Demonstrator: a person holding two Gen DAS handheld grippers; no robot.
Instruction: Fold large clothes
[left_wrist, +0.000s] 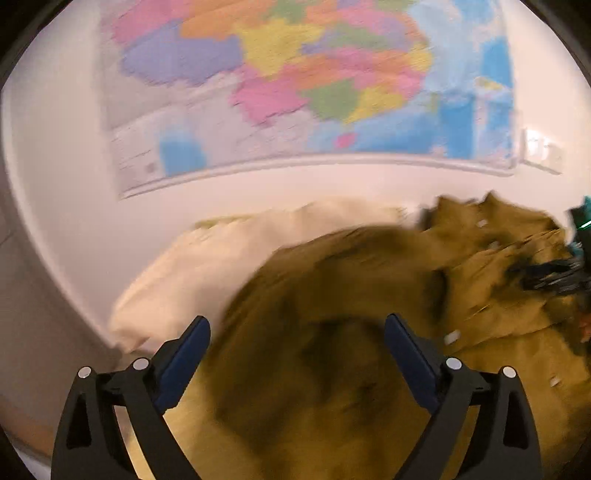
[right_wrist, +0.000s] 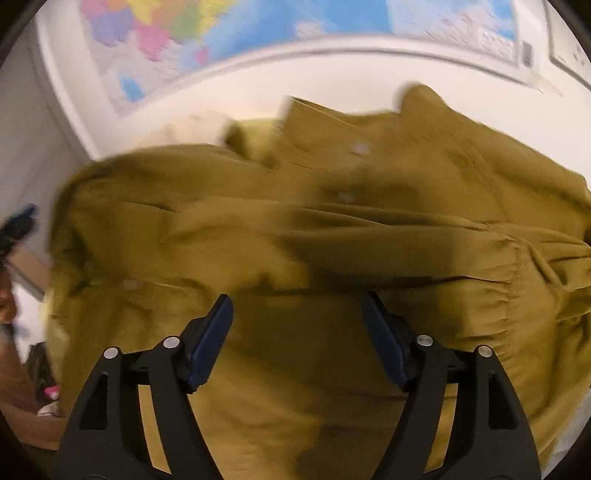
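The mustard-yellow shirt (right_wrist: 332, 229) lies in a rumpled heap, its buttons showing pale along the front, just below the coloured wall map (left_wrist: 295, 81) and filling most of both views. The main risk, as I judge it, is that a fold goes wrong because the cloth is bunched and layered: a claw coming down on it could pinch several layers at once, or catch a sleeve together with the body, and drag the whole heap askew instead of turning one edge over. A second risk is the pale cream cloth (left_wrist: 207, 266) lying touching the shirt on the side away from the map's blue sea; a careless grab near that border could pick up both fabrics. The blur in both views also suggests quick motion, which makes a clean pick of a hem or shoulder less likely. The left claw (left_wrist: 297, 339) stands wide, its blue pads well apart with only shirt fabric seen beyond them, and nothing is pinched between them; whether the tips brush the cloth cannot be told. The right claw (right_wrist: 297, 325) is also apart, somewhat less so, hanging over the shirt's lower body below the button line, and it holds nothing. At the edge of the left view, beside the shirt's collar end, part of the other tool shows dark and smeared.
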